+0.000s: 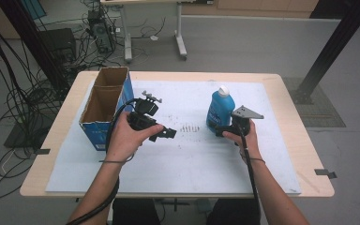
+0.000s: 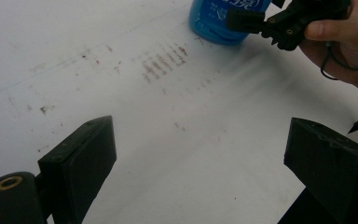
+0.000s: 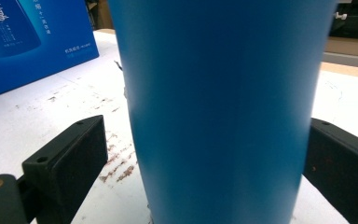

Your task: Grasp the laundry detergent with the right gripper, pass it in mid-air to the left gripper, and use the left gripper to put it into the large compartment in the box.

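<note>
Reaching: right tongs [image 1: 220,130] straddle blue bottle [image 1: 221,109] mid-counter, jaws wide, not yet clamped.
Waiting: left tongs [image 1: 168,133] wide, holding nothing.
Left: grip, lift.

We see the blue plastic bottle with the white cap [image 3: 223,107] so close in the right gripper view that its top and base run off the frame. In the left gripper view its upper part is cut off, the label print too blurred to read. The open blue cardboard box [image 3: 28,42] is cropped too. From above, the right gripper [image 1: 221,130] tips sit partly behind the bottle.
</note>
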Demonstrator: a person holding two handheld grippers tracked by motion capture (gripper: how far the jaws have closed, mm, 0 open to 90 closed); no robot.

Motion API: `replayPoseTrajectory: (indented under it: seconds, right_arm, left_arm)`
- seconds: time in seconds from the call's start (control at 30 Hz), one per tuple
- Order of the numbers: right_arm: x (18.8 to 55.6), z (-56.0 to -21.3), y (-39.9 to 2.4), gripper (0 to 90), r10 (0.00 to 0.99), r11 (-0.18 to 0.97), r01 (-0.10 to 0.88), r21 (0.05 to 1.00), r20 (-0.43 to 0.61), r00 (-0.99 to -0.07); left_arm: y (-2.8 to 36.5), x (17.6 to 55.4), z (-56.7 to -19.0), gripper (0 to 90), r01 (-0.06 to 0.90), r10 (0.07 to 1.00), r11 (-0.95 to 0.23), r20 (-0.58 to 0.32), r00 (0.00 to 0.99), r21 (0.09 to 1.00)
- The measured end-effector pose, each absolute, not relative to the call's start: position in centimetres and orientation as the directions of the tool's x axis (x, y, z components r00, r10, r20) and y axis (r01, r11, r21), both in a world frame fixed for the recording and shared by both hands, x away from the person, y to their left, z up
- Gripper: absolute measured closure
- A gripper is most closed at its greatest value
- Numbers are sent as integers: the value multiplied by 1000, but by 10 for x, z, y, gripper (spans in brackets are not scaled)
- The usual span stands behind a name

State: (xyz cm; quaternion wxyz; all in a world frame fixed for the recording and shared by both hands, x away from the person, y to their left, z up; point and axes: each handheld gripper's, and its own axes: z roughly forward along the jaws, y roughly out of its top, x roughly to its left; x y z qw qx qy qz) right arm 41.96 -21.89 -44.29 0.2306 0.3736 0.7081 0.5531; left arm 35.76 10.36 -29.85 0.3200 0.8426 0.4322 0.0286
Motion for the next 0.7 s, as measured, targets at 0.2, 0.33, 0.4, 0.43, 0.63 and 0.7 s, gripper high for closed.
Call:
replayPoseTrajectory:
  seconds: [0.2, 0.33, 0.4, 0.43, 0.63, 0.7]
  right_arm:
    - [420, -443, -218, 37, 786, 108, 274, 956, 87, -612]
    - [420, -442, -217, 38, 785, 105, 272, 956, 88, -613]
    - [420, -442, -217, 38, 785, 105, 273, 956, 89, -613]
    - [420, -442, -217, 38, 785, 106, 272, 956, 87, -613]
    - [419, -441, -217, 39, 787, 103, 272, 957, 89, -611]
    - [419, -441, -217, 39, 787, 103, 268, 958, 86, -610]
  left_arm:
    - [105, 357, -298, 94, 708, 746, -422, -227, 626, 566]
    - [105, 357, -298, 94, 709, 742, -417, -237, 627, 569]
    - [105, 356, -297, 94, 710, 743, -415, -238, 625, 570]
    - [106, 356, -297, 94, 709, 742, -417, -237, 627, 569]
    - [104, 355, -296, 94, 707, 736, -419, -243, 632, 570]
    - [104, 355, -296, 94, 706, 736, -421, -241, 633, 570]
